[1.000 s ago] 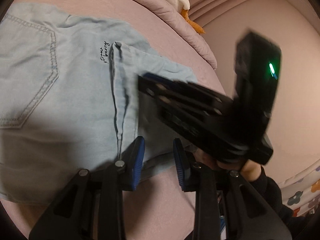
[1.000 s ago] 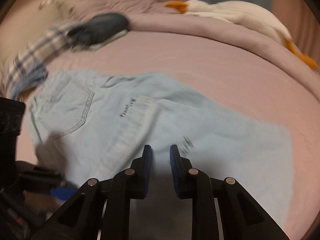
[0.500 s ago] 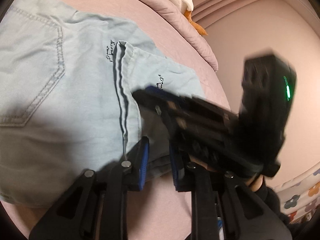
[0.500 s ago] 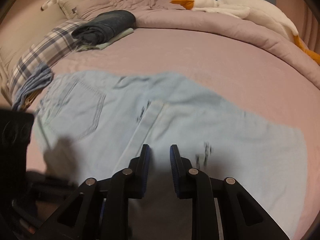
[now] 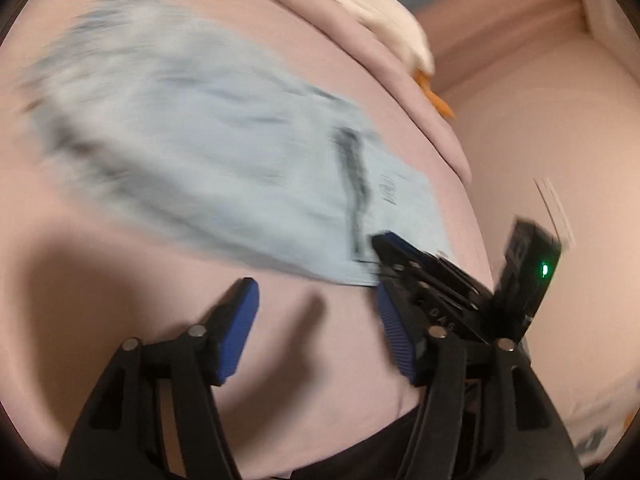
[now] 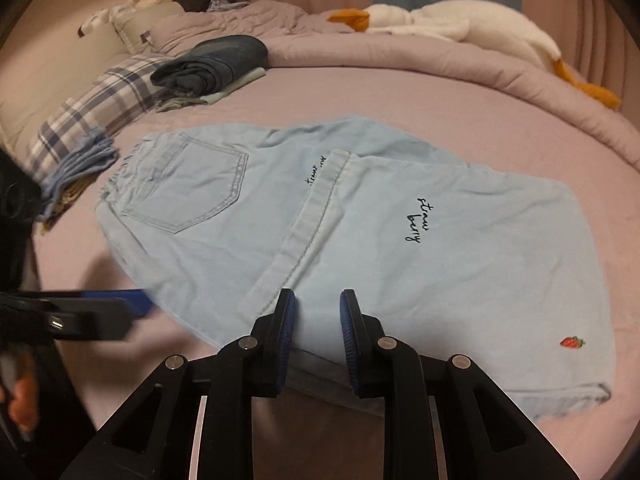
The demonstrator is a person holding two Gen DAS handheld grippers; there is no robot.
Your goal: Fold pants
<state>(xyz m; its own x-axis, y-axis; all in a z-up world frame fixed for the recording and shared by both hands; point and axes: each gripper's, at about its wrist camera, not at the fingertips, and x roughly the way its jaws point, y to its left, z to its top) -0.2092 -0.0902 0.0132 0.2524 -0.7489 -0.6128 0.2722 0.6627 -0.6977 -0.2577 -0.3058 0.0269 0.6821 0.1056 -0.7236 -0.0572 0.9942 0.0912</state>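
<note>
Pants (image 6: 360, 240) lie half-folded; left gripper (image 5: 316, 324) wide and empty, right gripper (image 6: 316, 336) narrow, apparently gripping nothing. Loose cuff may unfold if snagged.

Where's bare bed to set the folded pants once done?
Bare sheet runs between the light-blue pants and the rumpled duvet. The side toward the plaid pillow is crowded: a dark folded stack and a blue garment.

Pink bed (image 6: 400, 92): pants (image 6: 400, 248), folded clothes (image 6: 216, 62), goose plush (image 6: 472, 28).
</note>
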